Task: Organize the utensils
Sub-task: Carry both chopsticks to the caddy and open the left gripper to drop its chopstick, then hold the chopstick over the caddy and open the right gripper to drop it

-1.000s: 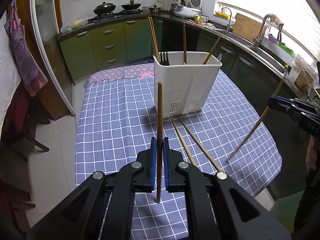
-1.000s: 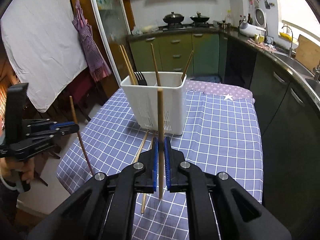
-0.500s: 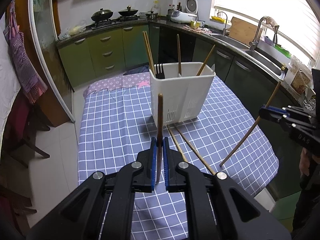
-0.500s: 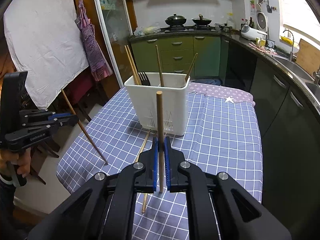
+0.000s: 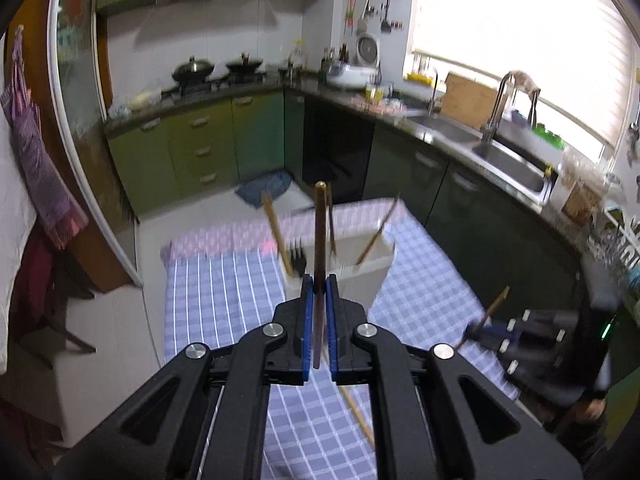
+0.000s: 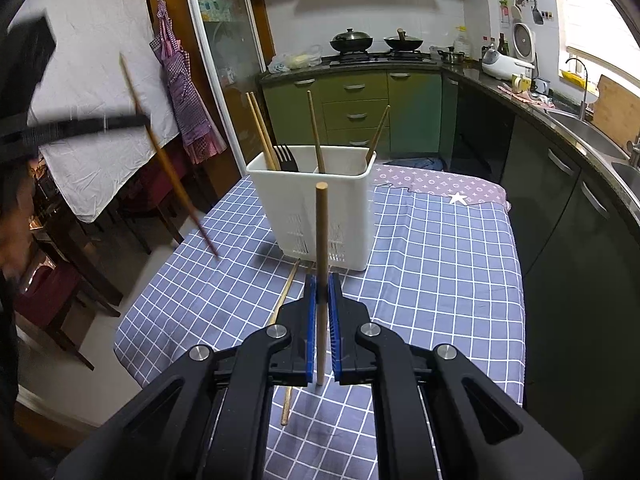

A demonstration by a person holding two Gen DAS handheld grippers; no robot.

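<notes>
On the blue checked tablecloth (image 6: 440,264) stands a white plastic utensil holder (image 6: 316,216), slotted low on its front wall. The chopsticks are plain wooden sticks, some pale, some darker brown. Inside the holder a pair of pale chopsticks (image 6: 262,132) leans toward its left side beside a black fork (image 6: 285,158), a single chopstick (image 6: 315,132) stands near the middle, and another (image 6: 378,130) leans out at the right corner. Just in front of the holder, a loose chopstick (image 6: 289,320) lies flat on the cloth, its far end near the holder's base.

The right gripper (image 6: 322,320) has its blue pads pinched tight on a pale chopstick (image 6: 321,240), upright, in front of the holder. The left gripper (image 5: 318,316) is likewise clamped narrow on a darker chopstick (image 5: 319,240), upright, held above the cloth and left of the holder as the right camera sees it; that view shows it blurred.
</notes>
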